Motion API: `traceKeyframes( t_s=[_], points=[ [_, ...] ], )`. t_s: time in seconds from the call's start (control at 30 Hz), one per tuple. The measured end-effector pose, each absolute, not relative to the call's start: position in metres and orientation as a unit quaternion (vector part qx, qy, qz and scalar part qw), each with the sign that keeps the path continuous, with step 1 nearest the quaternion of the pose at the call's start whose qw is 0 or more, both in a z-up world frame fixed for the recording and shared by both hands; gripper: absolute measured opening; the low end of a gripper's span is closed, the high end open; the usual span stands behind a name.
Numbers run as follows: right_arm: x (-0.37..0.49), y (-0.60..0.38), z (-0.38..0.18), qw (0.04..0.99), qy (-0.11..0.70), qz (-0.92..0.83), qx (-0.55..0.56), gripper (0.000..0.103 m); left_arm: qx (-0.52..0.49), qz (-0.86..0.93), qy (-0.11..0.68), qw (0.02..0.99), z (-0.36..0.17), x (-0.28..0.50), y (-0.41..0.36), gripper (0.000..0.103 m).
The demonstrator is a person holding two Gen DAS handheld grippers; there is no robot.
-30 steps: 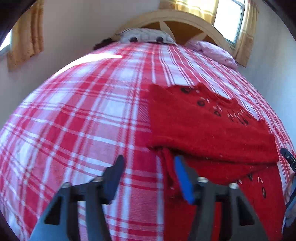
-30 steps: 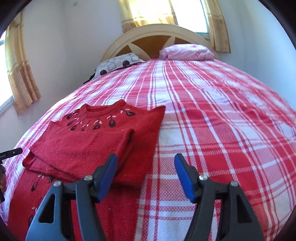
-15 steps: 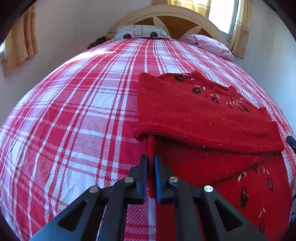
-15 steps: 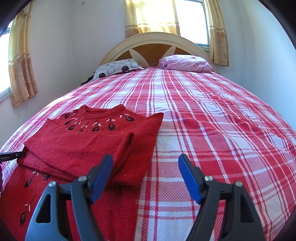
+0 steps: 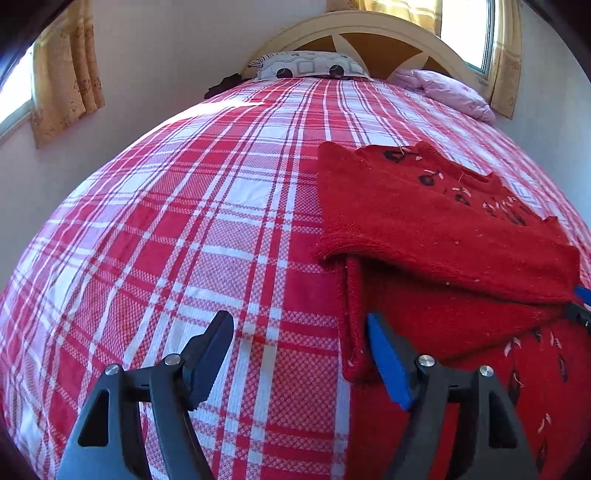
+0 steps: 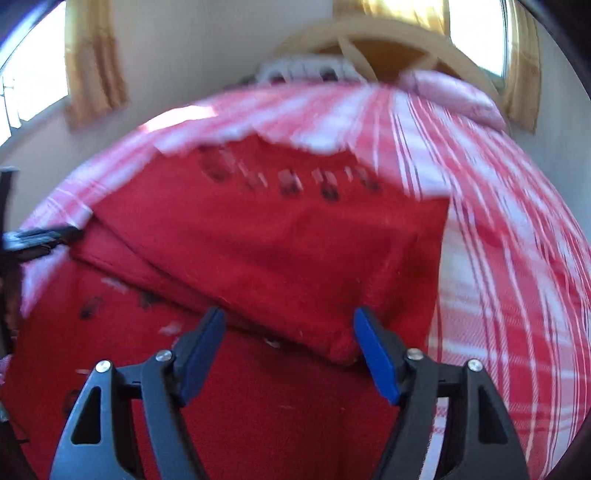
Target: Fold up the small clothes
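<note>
Lying on the red-and-white plaid bed [image 5: 207, 236], the red sweater [image 5: 436, 229] is sitting partly folded, its upper half doubled over the lower half so that a thick folded edge is running across the middle, with dark embroidered motifs showing near the neckline and on the lower panel. The left tool [image 5: 299, 350] is hovering with its jaws spread wide and gripping nothing, its blue-padded finger resting just beside the sweater's left side edge while the other finger is hanging over bare plaid. The right tool [image 6: 288, 347] is likewise gaping open and empty, poised low over the sweater near the right end of the folded edge; that view is blurring heavily. A patterned pillow [image 5: 306, 66] and a pink pillow [image 5: 450, 92] are lying against the arched wooden headboard [image 5: 369, 29], with yellow curtains [image 5: 66, 74] hanging at the windows
</note>
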State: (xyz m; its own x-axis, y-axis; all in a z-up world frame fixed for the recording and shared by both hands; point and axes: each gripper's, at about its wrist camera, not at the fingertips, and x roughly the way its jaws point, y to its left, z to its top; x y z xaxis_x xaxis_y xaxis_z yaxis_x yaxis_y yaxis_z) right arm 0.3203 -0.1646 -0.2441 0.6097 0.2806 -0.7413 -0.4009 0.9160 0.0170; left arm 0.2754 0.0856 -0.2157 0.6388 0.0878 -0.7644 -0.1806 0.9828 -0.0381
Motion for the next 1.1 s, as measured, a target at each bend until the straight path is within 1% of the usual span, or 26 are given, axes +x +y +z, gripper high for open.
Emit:
traceKeyframes(
  t_s=[0.07,0.3,0.47,0.6,0.73,1.1],
  points=[
    [0.316,-0.173,-0.235,0.897,0.393,0.192,-0.056,0.07,-0.058,0.065,0.413,0.907,-0.212,0.266,0.088,0.074],
    [0.28,-0.2,-0.227,0.903,0.391,0.168,-0.054,0.07,-0.061,0.046,0.413,0.907,-0.202,0.227,0.087,0.074],
    [0.244,-0.223,-0.224,0.907,0.393,0.153,-0.027,0.07,-0.042,0.026,0.427,0.903,-0.208,0.189,0.074,0.074],
    [0.221,-0.232,-0.23,0.904,0.405,0.135,-0.025,0.07,-0.042,0.013,0.439,0.897,-0.218,0.167,0.068,0.074],
    [0.204,-0.239,-0.239,0.896,0.424,0.131,-0.008,0.07,-0.037,0.015,0.432,0.901,-0.221,0.152,0.063,0.074],
    [0.16,-0.233,-0.247,0.897,0.425,0.126,-0.002,0.068,-0.023,0.006,0.431,0.902,-0.223,0.124,0.046,0.074]
  ],
)
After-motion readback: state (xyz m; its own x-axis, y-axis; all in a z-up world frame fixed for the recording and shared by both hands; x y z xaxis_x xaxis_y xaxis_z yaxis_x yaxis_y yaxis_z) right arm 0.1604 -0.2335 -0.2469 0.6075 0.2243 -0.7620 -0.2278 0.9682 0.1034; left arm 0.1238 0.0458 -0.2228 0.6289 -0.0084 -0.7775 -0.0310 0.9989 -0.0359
